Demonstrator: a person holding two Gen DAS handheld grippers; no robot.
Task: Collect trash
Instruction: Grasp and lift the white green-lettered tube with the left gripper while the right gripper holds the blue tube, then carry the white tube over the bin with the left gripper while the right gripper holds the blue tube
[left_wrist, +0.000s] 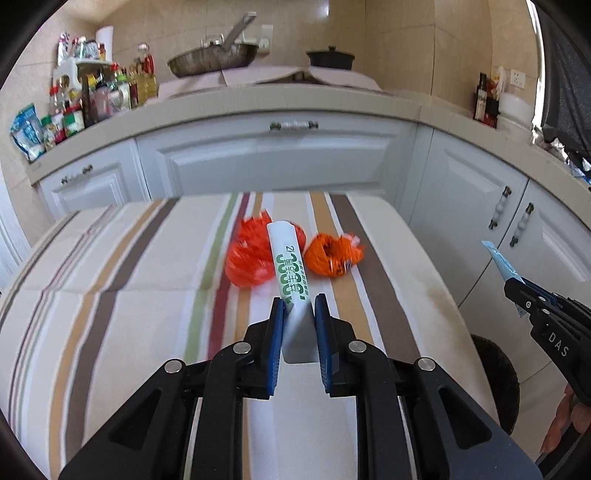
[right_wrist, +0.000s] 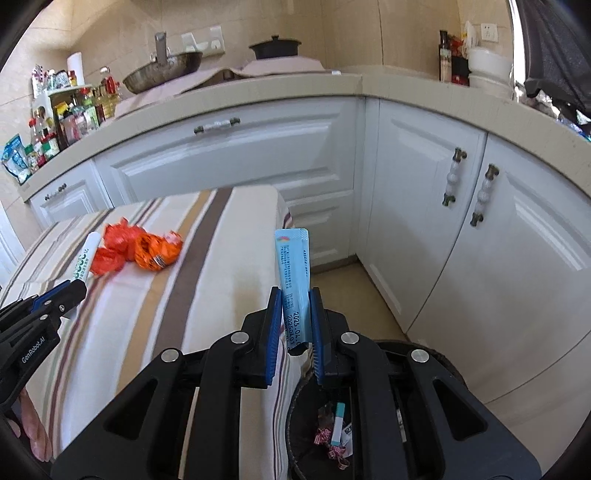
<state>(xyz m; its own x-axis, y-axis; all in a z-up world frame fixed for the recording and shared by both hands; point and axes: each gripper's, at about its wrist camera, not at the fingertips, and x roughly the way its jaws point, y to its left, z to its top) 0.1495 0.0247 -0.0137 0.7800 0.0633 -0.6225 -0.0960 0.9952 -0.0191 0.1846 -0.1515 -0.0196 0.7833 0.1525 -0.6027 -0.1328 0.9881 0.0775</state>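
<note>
Trash shows in both views: a white paper stick packet with green print (left_wrist: 290, 266) is clamped between the blue pads of the left hand-held gripper (left_wrist: 299, 314) at frame centre, over the striped cloth-covered counter (left_wrist: 110, 280). Beyond it lie crumpled orange-red plastic wrappers (left_wrist: 251, 258). The right hand-held gripper (right_wrist: 295, 314) grips a light blue sachet (right_wrist: 293, 266) upright, above a dark round bin (right_wrist: 306, 424) holding scraps at lower centre.

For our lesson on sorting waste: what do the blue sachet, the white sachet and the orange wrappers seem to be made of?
Blue sachet: probably printed plastic or foil laminate, flat with sealed edges. White sachet: likely the same, smooth with green print. Orange wrappers: thin glossy plastic film, crumpled and shiny.
</note>
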